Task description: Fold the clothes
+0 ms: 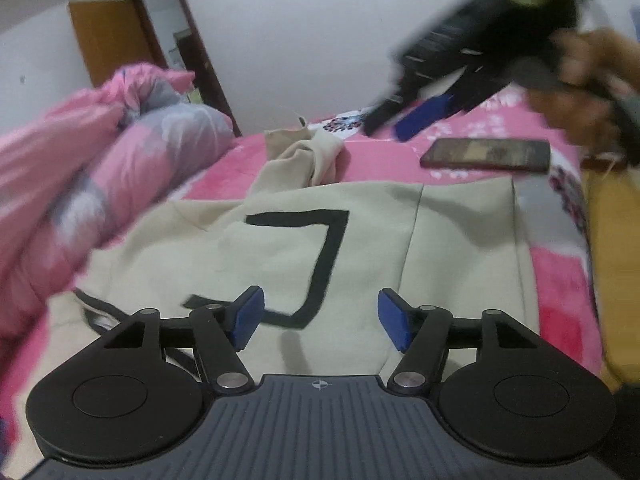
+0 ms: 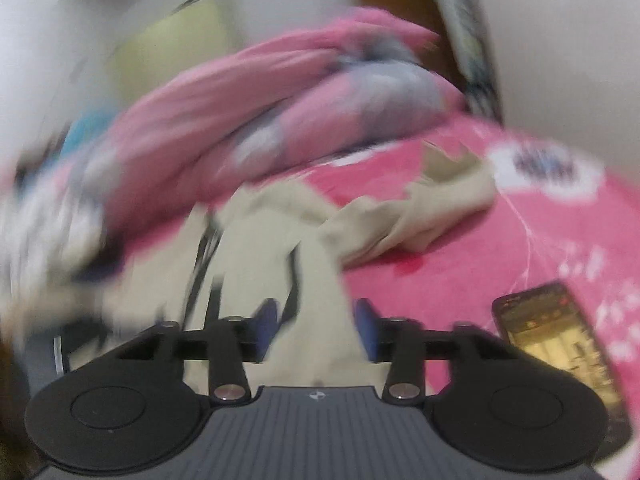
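A beige garment (image 1: 360, 236) with thick black stripe markings lies spread on the pink bed sheet (image 1: 384, 160). Its far part is bunched into a crumpled heap (image 1: 316, 152). My left gripper (image 1: 320, 318) hovers open just above the near part of the cloth, nothing between its blue pads (image 1: 250, 316). In the left wrist view the right gripper (image 1: 404, 122) hangs in the air over the far side of the bed, held by a hand (image 1: 588, 92). The right wrist view is blurred: my right gripper (image 2: 316, 326) stands open over the beige garment (image 2: 312, 248).
A dark phone (image 1: 486, 155) (image 2: 556, 336) lies on the sheet at the right of the garment. A pink and grey quilt (image 1: 100, 152) (image 2: 280, 112) is piled at the left. A wooden door frame (image 1: 120, 36) and white wall stand behind.
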`<control>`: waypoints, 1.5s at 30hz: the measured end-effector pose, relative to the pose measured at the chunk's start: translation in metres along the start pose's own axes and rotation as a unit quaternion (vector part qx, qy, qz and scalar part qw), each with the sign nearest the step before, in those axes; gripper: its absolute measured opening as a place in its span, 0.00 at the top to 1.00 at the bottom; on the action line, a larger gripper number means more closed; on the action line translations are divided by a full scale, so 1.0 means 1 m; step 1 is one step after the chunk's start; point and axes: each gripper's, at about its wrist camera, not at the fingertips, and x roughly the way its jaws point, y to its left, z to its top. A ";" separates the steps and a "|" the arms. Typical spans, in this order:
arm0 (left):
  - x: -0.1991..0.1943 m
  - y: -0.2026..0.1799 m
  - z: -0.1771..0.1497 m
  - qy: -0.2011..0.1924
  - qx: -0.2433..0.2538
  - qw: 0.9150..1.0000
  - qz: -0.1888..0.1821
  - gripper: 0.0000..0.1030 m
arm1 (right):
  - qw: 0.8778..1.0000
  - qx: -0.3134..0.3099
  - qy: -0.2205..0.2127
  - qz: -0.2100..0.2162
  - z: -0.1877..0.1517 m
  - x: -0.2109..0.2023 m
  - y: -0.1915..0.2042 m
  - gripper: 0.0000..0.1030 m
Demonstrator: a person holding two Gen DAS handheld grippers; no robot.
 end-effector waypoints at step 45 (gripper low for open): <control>0.022 0.042 -0.032 -0.011 -0.167 0.977 -0.134 0.38 | 0.982 -0.117 0.137 -0.052 0.109 0.057 -0.016 0.43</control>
